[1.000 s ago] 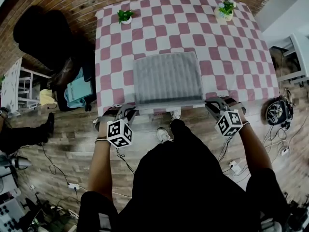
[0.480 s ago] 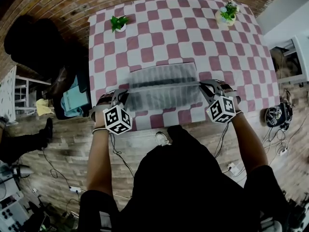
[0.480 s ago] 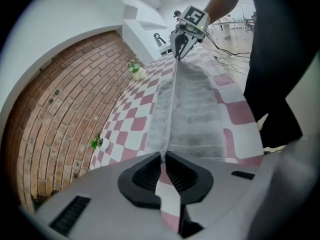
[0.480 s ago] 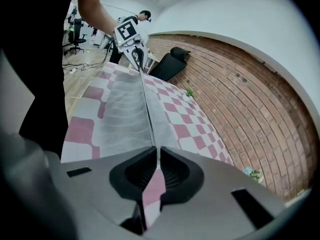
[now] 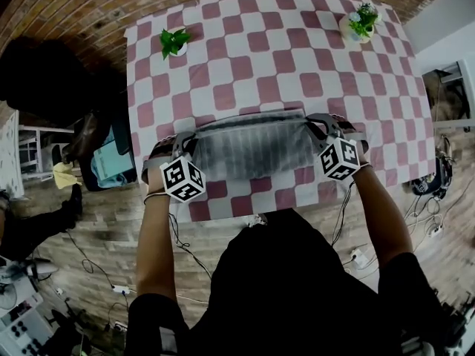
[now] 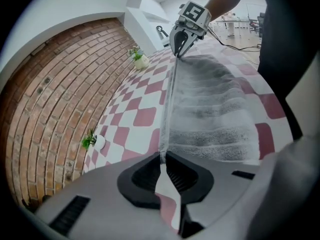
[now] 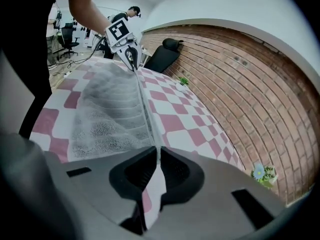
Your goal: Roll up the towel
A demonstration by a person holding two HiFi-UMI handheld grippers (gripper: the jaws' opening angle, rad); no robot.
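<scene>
Checked-cloth table (image 5: 252, 58) at centre; brick wall (image 5: 82, 6) along top; dark chair (image 5: 41, 80) at left; cable-strewn wooden floor (image 5: 96, 236) at lower left.

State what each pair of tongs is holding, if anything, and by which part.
Both hold the towel. The left tongs and right tongs each pinch one end of the same edge, pulled taut between them.

Both my arms reach forward, held apart. My left gripper (image 5: 191, 137) and right gripper (image 5: 318, 122) point downward, each with its jaws closed on the towel (image 5: 252, 148).
</scene>
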